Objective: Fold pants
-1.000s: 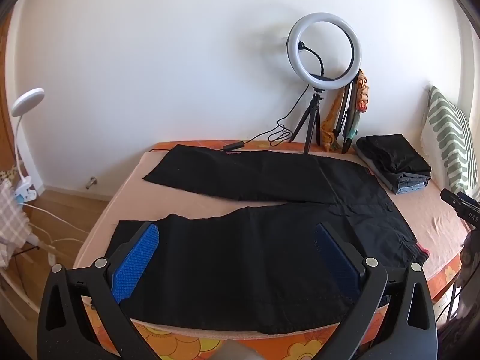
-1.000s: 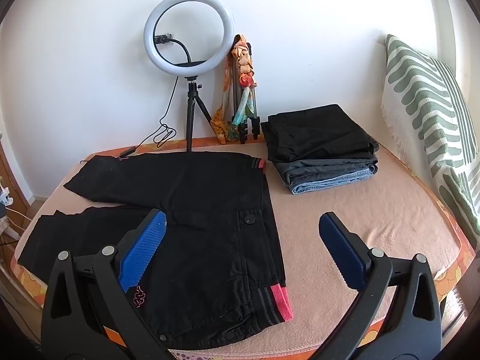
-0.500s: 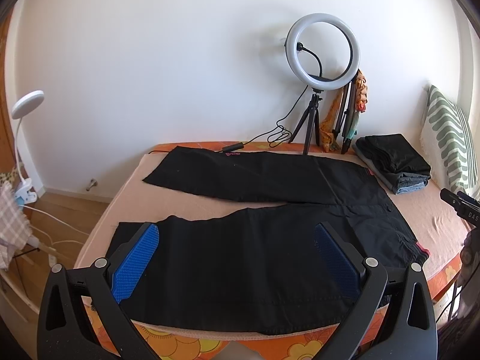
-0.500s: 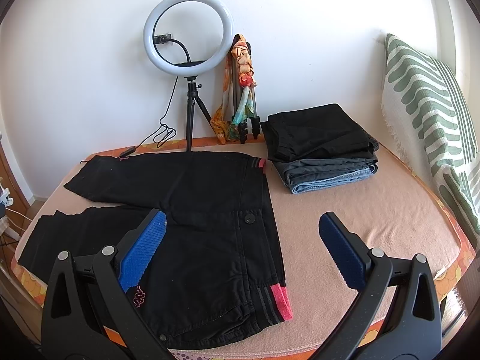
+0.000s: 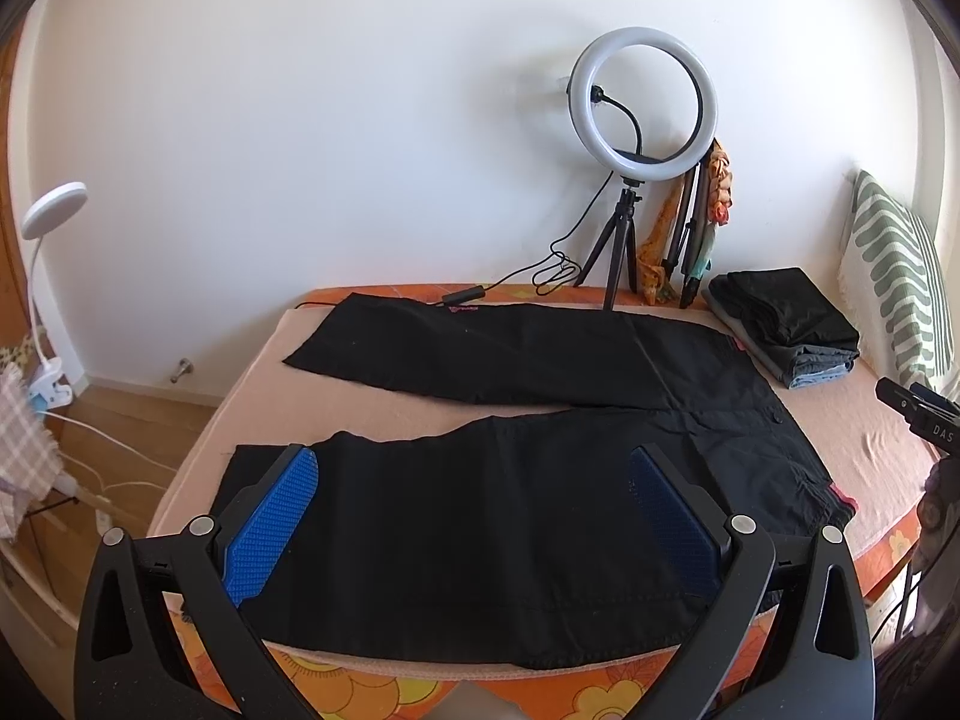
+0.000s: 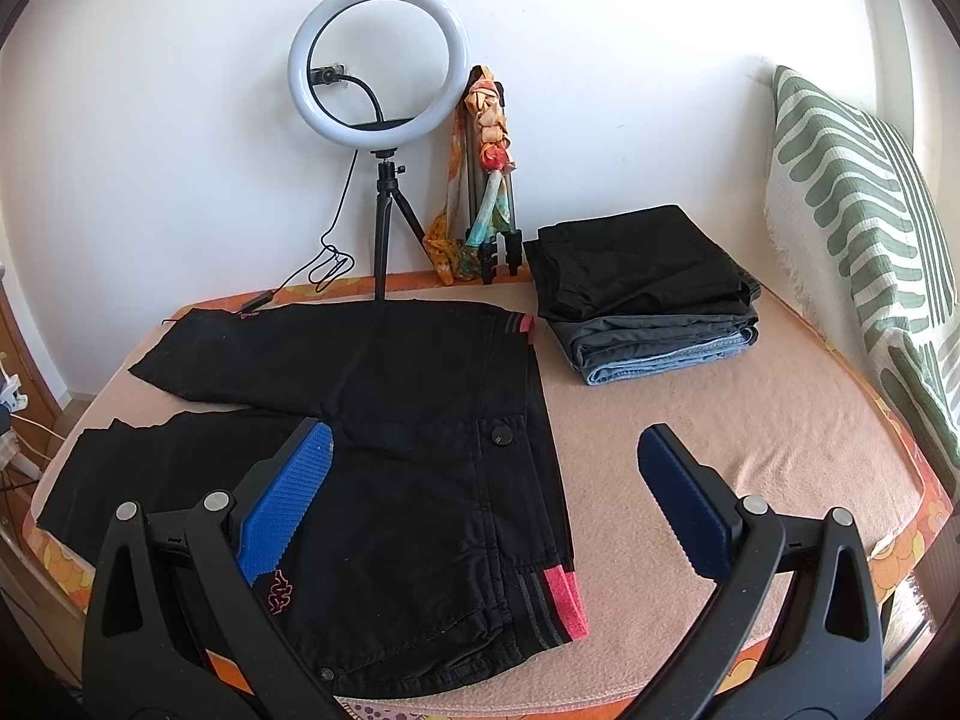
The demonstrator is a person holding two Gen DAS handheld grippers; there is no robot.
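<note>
Black pants (image 5: 540,480) are lying spread flat on the bed (image 6: 750,420), legs apart, unfolded; nothing is changing from a second ago, both the left gripper (image 5: 474,516) and right gripper (image 6: 480,498) hovering with fingers wide, gripping nothing.

White letters "DAS" stand on the black device (image 5: 921,417) at the left view's right edge
</note>
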